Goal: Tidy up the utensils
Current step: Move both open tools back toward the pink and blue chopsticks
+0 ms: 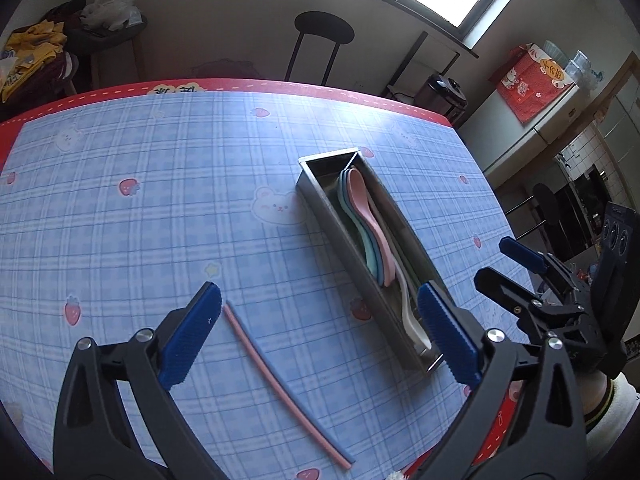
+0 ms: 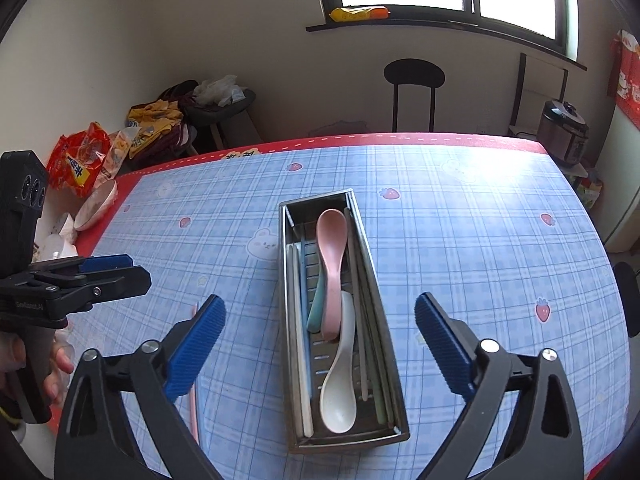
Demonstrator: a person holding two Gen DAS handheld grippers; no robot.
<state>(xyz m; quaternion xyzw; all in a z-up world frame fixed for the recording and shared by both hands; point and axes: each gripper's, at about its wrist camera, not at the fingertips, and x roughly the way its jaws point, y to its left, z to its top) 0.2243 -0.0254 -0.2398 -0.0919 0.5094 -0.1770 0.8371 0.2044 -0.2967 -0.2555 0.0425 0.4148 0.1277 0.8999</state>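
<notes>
A long metal tray lies on the blue plaid tablecloth. In it are a pink spoon, a white spoon, a green spoon under the pink one, and chopsticks along both sides. My right gripper hangs open above the tray with nothing between its fingers. To the tray's left, a pink and a blue chopstick lie side by side on the cloth. My left gripper is open above them and holds nothing. The tray sits under its right finger.
A pale bowl and snack packets sit off the table's left corner. A black chair stands behind the far edge, a rice cooker at the far right. The right gripper shows at the right of the left wrist view.
</notes>
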